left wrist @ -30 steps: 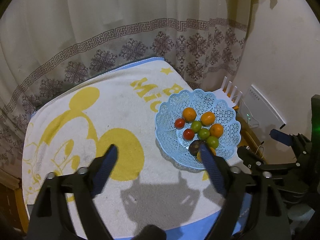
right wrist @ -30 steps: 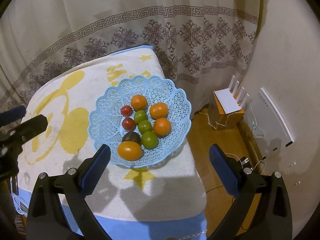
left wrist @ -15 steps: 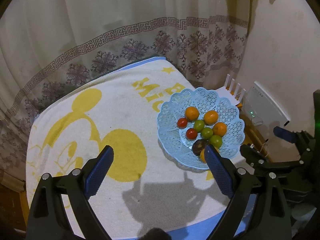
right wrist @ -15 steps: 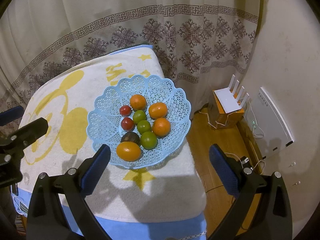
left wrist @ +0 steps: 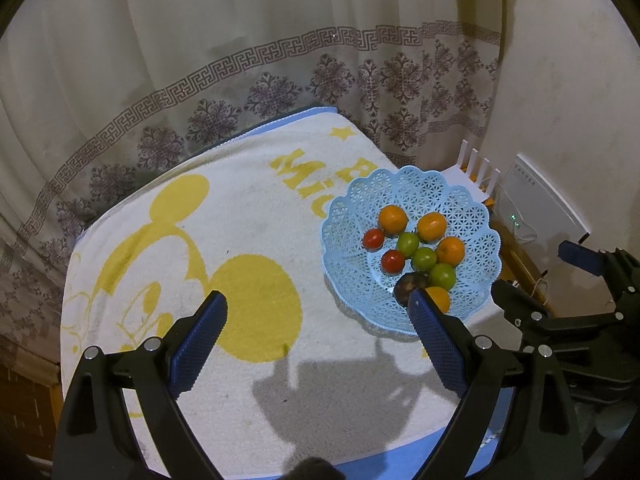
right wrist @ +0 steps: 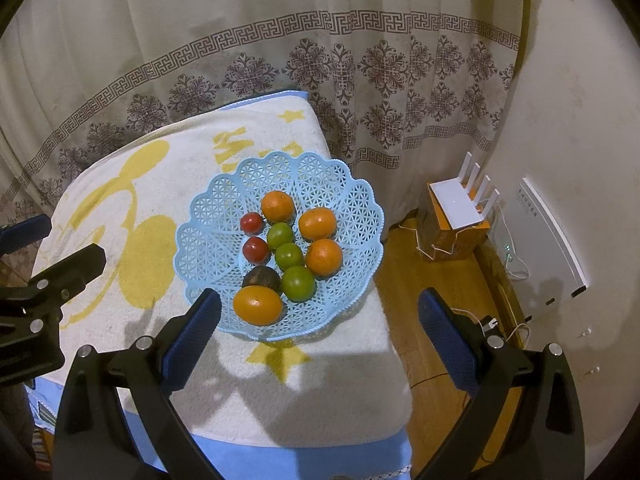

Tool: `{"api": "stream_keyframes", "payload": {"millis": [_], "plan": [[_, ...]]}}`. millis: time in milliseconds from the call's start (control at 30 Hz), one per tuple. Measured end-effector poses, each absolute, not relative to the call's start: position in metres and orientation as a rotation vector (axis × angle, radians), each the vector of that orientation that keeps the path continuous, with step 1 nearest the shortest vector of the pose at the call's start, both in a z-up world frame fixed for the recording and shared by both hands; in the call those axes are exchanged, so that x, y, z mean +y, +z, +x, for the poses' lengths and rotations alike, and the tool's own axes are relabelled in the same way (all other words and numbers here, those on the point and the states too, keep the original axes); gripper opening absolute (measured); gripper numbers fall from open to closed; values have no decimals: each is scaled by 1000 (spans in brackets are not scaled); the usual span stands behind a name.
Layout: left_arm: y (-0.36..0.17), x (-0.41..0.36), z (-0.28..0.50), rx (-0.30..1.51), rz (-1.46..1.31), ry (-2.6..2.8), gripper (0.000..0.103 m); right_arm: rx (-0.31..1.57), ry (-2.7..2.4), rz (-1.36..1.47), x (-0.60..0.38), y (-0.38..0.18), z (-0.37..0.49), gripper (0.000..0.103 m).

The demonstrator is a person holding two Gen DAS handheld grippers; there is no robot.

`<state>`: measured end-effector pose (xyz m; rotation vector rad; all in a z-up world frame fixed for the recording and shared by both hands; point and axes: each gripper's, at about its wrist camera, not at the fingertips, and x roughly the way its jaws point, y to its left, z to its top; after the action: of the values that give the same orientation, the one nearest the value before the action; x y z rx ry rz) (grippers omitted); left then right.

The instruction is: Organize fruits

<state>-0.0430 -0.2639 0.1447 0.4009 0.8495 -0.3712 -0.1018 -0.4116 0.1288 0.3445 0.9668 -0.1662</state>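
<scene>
While both tools hover high over the scene, neither holds anything: the left gripper (left wrist: pixel 318 314) has its blue-padded jaws spread wide and empty above the white towel with the yellow cartoon-mouse print (left wrist: pixel 240 208), and the right gripper (right wrist: pixel 320 312) is equally spread and empty, hanging over the near rim of the light-blue lattice plastic basket (right wrist: pixel 216 216). Compared with a second ago, the left view has pulled back and up a little, so the basket sits smaller and further off; the right view is nearly unchanged. All the fruit is in the basket, on the right end of the towel near the edge by the wall: four orange citrus fruits, one (right wrist: pixel 277 205) at the far side, two (right wrist: pixel 317 223) (right wrist: pixel 323 257) on the right, one larger (right wrist: pixel 258 304) nearest the gripper; three green round fruits (right wrist: pixel 289 255) in a line down the middle; two small red tomatoes (right wrist: pixel 255 249) on the left; a dark brown fruit (right wrist: pixel 260 278) touching the near orange one. Nothing lies loose on the towel. Judgement: retreat plus empty jaws reads as task finished or nearly so, fruits grouped by colour already. Patterned curtain (right wrist: pixel 320 60) behind, white router (right wrist: pixel 460 200) on the floor to the right.
</scene>
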Motion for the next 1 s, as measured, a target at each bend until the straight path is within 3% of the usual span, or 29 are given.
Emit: {"api": "stream_keyframes", "payload": {"millis": [1000], "plan": [[131, -263, -30, 908, 410, -337, 91, 981, -160, 348, -412, 122, -97, 100]]}}
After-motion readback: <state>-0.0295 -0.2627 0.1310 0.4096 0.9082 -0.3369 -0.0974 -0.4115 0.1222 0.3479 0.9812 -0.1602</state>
